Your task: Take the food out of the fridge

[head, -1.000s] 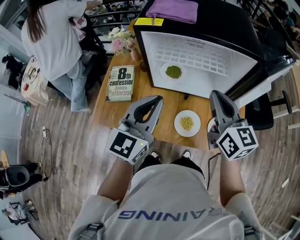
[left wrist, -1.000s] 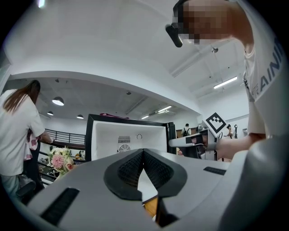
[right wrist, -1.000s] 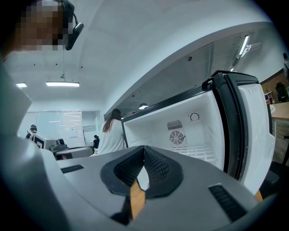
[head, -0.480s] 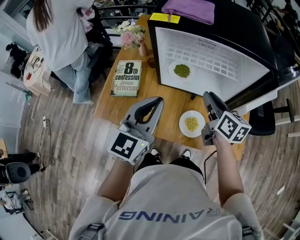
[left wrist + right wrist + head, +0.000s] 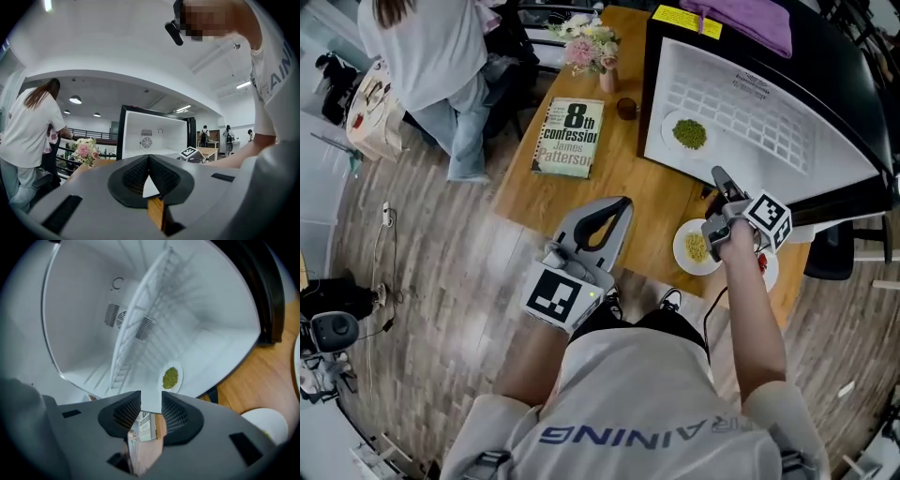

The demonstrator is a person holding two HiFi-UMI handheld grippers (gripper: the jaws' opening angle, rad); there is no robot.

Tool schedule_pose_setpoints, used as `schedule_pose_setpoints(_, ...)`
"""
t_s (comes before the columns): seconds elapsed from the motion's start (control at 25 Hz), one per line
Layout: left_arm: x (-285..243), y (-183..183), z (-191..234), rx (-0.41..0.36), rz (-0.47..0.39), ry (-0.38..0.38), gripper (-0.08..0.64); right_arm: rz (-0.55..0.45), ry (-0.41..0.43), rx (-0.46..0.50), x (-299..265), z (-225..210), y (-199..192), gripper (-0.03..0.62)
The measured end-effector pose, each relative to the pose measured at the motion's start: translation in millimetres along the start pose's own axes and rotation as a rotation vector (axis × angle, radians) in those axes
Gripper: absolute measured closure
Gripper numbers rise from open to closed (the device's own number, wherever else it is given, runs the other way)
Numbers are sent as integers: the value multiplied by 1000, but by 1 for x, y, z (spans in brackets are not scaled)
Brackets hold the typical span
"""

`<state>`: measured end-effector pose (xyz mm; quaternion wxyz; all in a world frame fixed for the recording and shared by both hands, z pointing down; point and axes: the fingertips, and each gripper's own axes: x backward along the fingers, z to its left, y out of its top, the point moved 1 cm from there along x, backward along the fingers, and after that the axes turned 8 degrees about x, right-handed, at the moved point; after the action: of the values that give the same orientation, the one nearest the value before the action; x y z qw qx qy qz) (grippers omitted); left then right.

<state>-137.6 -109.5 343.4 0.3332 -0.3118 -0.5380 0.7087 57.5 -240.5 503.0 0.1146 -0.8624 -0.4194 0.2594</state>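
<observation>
The black fridge [image 5: 830,66] stands open on the wooden table [image 5: 642,192], showing its white inside and wire shelf. On the fridge floor sits a white plate of green food [image 5: 689,133], also in the right gripper view [image 5: 170,377]. A plate of yellow food [image 5: 695,247] rests on the table before the fridge. My right gripper [image 5: 718,178] hangs just in front of the fridge mouth, rolled on its side and aimed at the green plate. Its jaws have just been opening and hold nothing [image 5: 151,399]. My left gripper [image 5: 602,220] is shut and empty near the table's front edge [image 5: 149,163].
A book [image 5: 571,138], a small brown cup [image 5: 625,108] and a vase of flowers [image 5: 593,42] sit on the table's left part. Another plate [image 5: 768,267] lies half hidden under my right arm. A person [image 5: 431,47] stands beyond the table's left end. A purple cloth [image 5: 745,21] lies on the fridge.
My right gripper has rolled onto its side and moved down and forward to the fridge mouth, and its jaws have parted. The left gripper has shifted only slightly.
</observation>
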Motion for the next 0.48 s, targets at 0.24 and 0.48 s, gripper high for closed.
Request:
schedule_pose_setpoints(0.24,-9,-14,17,17,3,10,552,-4,-99,-142,-40,-46,2,463)
schedule_pose_setpoints(0.48,-4,-32,41,65,29,60,552,25,-190,-172,-76,-74,2,462)
